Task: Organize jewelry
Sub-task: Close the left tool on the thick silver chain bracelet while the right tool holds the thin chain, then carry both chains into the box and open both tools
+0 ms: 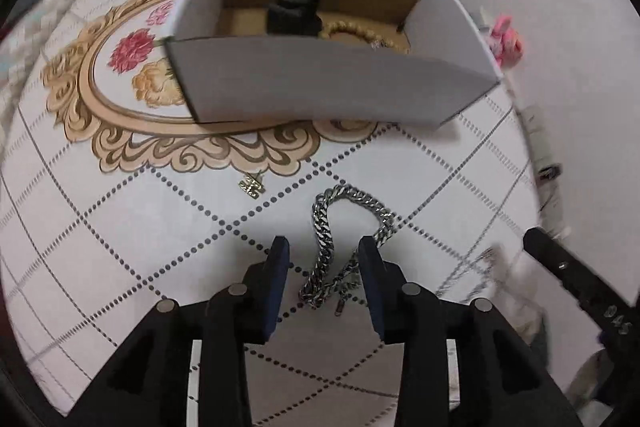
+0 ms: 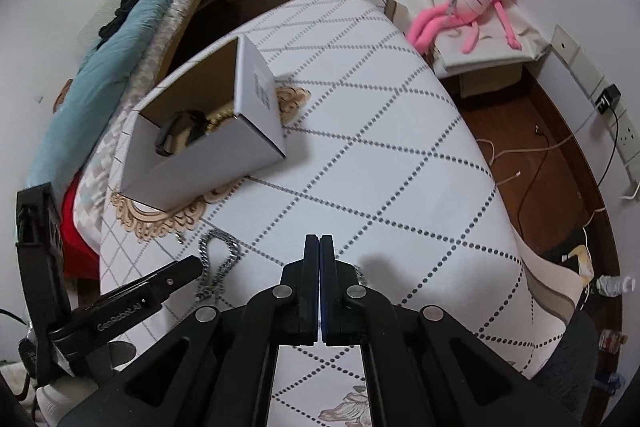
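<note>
A silver chain lies on the patterned tablecloth, between the fingers of my open left gripper, which hovers right over it. The chain also shows in the right wrist view. A small gold pendant lies just left of it. An open white cardboard box stands behind; inside are a black bottle-like object and a beaded bracelet. The box shows in the right wrist view too. My right gripper is shut and empty, above the cloth to the right of the chain.
The table has a white cloth with dotted diamonds and a floral medallion. A pink plush toy lies on a covered stand behind. A bed with a blue blanket is to the left. Cables run on the floor.
</note>
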A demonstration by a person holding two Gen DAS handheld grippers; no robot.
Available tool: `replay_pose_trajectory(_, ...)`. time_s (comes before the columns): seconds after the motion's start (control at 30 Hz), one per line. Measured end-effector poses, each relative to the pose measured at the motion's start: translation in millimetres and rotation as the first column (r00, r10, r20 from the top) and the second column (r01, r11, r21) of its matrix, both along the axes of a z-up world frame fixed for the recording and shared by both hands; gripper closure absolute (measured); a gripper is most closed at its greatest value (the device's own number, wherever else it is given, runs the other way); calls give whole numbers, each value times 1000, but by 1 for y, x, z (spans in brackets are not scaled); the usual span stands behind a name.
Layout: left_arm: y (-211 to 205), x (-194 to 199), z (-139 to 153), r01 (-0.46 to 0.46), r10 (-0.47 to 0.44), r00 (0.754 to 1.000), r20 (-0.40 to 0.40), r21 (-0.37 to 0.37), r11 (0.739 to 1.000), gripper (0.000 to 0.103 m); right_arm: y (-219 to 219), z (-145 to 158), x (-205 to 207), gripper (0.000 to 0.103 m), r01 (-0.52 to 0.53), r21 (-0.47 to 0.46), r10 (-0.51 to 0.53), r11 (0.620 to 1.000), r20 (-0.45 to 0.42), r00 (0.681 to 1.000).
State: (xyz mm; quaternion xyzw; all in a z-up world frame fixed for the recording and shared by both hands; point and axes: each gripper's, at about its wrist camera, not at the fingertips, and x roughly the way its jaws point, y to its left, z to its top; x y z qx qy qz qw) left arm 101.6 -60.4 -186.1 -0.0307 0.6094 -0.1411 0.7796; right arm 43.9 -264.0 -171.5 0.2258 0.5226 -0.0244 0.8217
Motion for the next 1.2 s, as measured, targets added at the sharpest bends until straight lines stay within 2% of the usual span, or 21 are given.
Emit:
replay_pose_trajectory(0.03,-8,-2,-1,23,-24,1000,16,48,999,70,-1,-3,0,103,3,4,-3,1000,-7,1000)
replay_pose_trajectory(0.13,-23,-6,-2,54,-63,995,74,120,991,72,-1,-12,-2,103,9,8,-9,1000,-23,1000)
replay_pose_trajectory(0.17,-25,-6,-2,61,-72,994,85,129,990,77,-2,-14,-2,103,9,13,-9,1000,-27,1000)
replay_pose_trajectory(0.2,-27,-6,-2,66,-78,993,92,129,989,97,-2,-16,-3,103,11,20,-11,1000,-28,1000)
replay_pose_trajectory(0.33,-25,-6,-3,52,-61,994,90,100,994,98,-9,-17,-9,103,28,67,-27,997,-10,1000)
replay_pose_trajectory(0.43,-13,-9,4,39,-47,994,103,75,996,98,-18,-17,-13,103,49,146,-50,988,5,999)
replay_pose_trajectory(0.53,1,-15,13,20,-27,993,116,57,998,98,-26,-25,-11,101,56,219,-50,974,-36,998)
replay_pose_trajectory(0.57,6,-18,15,12,-18,992,122,53,999,98,-27,-27,-10,100,57,211,-48,976,-45,998)
replay_pose_trajectory(0.7,21,-23,21,-11,6,992,123,36,999,98,-18,-30,-11,71,36,131,-28,991,-58,998)
replay_pose_trajectory(0.73,23,-23,22,-14,9,992,122,34,999,98,-15,-31,-10,69,23,96,-17,995,-60,998)
replay_pose_trajectory(0.83,25,-23,23,-17,13,992,123,34,999,98,2,-35,-3,69,-44,-40,40,998,-88,995)
replay_pose_trajectory(0.9,26,-23,23,-16,12,992,123,35,999,98,15,-35,-1,70,-85,-140,72,986,-98,993)
replay_pose_trajectory(0.93,25,-23,23,-16,12,992,124,35,999,98,20,-35,0,72,-96,-174,80,980,-98,992)
replay_pose_trajectory(0.97,25,-23,23,-18,13,992,127,36,999,98,24,-35,1,80,-101,-195,84,976,-91,992)
replay_pose_trajectory(1.0,24,-23,24,-17,13,992,128,33,999,98,26,-36,2,90,-105,-206,88,973,-89,992)
replay_pose_trajectory(1.03,24,-23,25,-17,13,991,130,30,999,98,27,-36,2,94,-104,-205,89,973,-82,993)
replay_pose_trajectory(1.2,22,-25,45,-10,11,987,160,-9,1000,98,17,-24,-2,96,-73,-134,69,988,-31,997)
